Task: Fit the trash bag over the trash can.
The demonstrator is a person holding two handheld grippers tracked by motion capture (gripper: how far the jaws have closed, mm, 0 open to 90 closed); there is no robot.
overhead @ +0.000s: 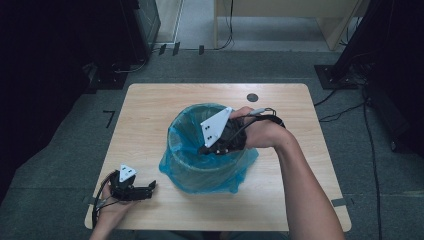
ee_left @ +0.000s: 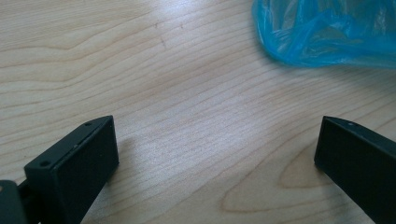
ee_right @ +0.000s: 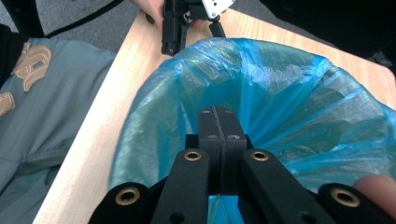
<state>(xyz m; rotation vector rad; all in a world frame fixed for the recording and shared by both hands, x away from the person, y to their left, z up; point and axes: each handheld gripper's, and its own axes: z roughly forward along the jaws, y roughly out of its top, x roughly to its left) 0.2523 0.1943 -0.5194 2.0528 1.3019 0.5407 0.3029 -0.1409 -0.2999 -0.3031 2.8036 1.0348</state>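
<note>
A round bin lined with a blue plastic bag [overhead: 186, 150] stands in the middle of the wooden table [overhead: 150, 115]. The bag's edge folds over the rim and hangs down the outside. My right gripper [overhead: 205, 149] is held over the bin's right rim and points down into it. In the right gripper view its jaws [ee_right: 218, 114] are pressed shut above the liner [ee_right: 289, 102], with nothing seen between them. My left gripper [overhead: 150, 190] rests on the table at the front left, apart from the bin. Its jaws [ee_left: 215, 130] are wide open over bare wood, with a fold of blue bag [ee_left: 327, 32] ahead.
A small dark round hole [overhead: 252, 97] sits near the table's far edge. Grey carpet, cables [overhead: 345, 107] and dark stands surround the table. The person's grey-green clothing [ee_right: 42, 116] is beside the table's near edge.
</note>
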